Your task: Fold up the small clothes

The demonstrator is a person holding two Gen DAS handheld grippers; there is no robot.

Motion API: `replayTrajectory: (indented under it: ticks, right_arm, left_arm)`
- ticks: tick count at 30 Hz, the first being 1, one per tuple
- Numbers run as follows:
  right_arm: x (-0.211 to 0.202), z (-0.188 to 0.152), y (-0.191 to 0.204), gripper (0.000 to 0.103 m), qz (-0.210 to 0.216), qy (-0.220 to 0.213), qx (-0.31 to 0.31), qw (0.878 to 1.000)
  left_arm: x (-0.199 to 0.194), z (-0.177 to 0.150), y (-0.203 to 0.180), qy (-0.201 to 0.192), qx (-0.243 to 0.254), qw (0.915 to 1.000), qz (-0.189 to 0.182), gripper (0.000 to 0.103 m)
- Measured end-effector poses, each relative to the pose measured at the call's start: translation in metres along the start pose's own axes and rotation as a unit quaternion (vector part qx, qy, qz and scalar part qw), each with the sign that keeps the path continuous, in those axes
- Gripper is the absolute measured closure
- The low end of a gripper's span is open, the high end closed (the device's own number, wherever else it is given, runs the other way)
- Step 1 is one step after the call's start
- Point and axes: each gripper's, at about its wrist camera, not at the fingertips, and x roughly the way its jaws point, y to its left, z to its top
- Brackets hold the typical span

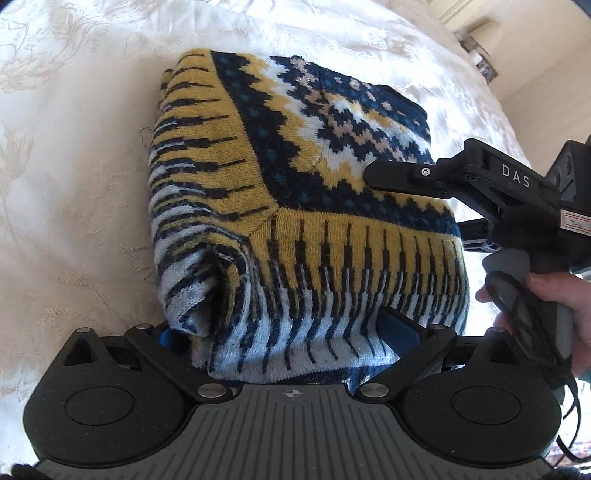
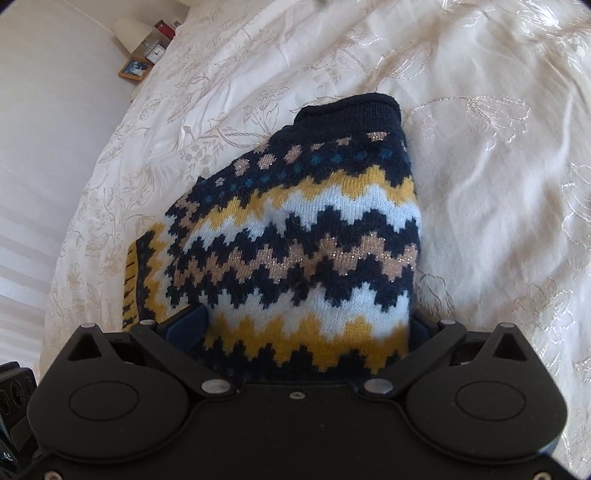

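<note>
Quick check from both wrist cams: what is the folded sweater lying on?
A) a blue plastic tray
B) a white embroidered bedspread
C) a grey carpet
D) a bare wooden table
B: the sweater lies on a white bedspread with a pale floral pattern, which shows all round it in both views.

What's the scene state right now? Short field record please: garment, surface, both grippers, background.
garment: knitted sweater, navy, yellow and white zigzag pattern, folded into a compact bundle
surface: cream embroidered bedspread
left gripper: fingers wide apart, sweater's near edge between them
right gripper: fingers either side of the sweater's folded edge; grip unclear
person: hand on the right gripper's handle
background: lamp, clock, picture frame
</note>
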Motion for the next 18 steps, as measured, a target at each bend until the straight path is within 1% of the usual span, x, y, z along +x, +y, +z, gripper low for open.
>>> replayTrajectory:
  ticks: [2, 4, 5, 6, 7, 8, 9, 11, 15, 18]
  right_arm:
    - [-0.002, -0.002, -0.002, 0.000, 0.005, 0.017, -0.005, 1.000]
    - [-0.002, -0.001, 0.000, 0.000, 0.003, 0.040, -0.011, 0.999]
    - [-0.001, -0.001, 0.001, 0.000, 0.002, 0.048, -0.009, 0.999]
    - [-0.002, 0.000, 0.003, 0.011, 0.002, 0.054, -0.005, 0.999]
    - [-0.002, 0.000, 0.005, 0.022, -0.003, 0.056, -0.007, 0.998]
    - [-0.003, 0.001, 0.008, 0.035, -0.011, 0.057, -0.011, 0.998]
    - [-0.005, 0.002, 0.010, 0.042, -0.019, 0.058, -0.010, 0.998]
    - [-0.012, 0.004, 0.013, 0.050, -0.022, 0.052, 0.001, 0.998]
    - [-0.028, 0.002, 0.023, 0.053, -0.026, 0.037, 0.011, 0.999]
    - [-0.043, -0.007, 0.026, 0.054, -0.026, 0.036, 0.009, 0.999]
  left_arm:
    - [-0.004, -0.001, 0.005, -0.004, -0.009, 0.9999, -0.012, 0.010]
    - [-0.008, -0.001, 0.012, -0.006, -0.025, 0.9992, -0.031, 0.036]
    - [-0.010, -0.001, 0.017, -0.006, -0.031, 0.9986, -0.041, 0.045]
    - [-0.011, -0.002, 0.019, -0.006, -0.034, 0.9981, -0.050, 0.060]
    - [-0.012, -0.002, 0.021, -0.006, -0.034, 0.9979, -0.055, 0.070]
    - [-0.013, -0.002, 0.021, -0.006, -0.030, 0.9980, -0.056, 0.072]
    - [-0.016, -0.002, 0.019, -0.009, -0.025, 0.9981, -0.056, 0.074]
    - [-0.022, -0.005, 0.013, -0.016, -0.015, 0.9982, -0.056, 0.075]
    - [-0.038, -0.015, -0.005, -0.024, 0.002, 0.9979, -0.060, 0.076]
    - [-0.053, -0.033, -0.022, -0.027, 0.015, 0.9976, -0.062, 0.076]
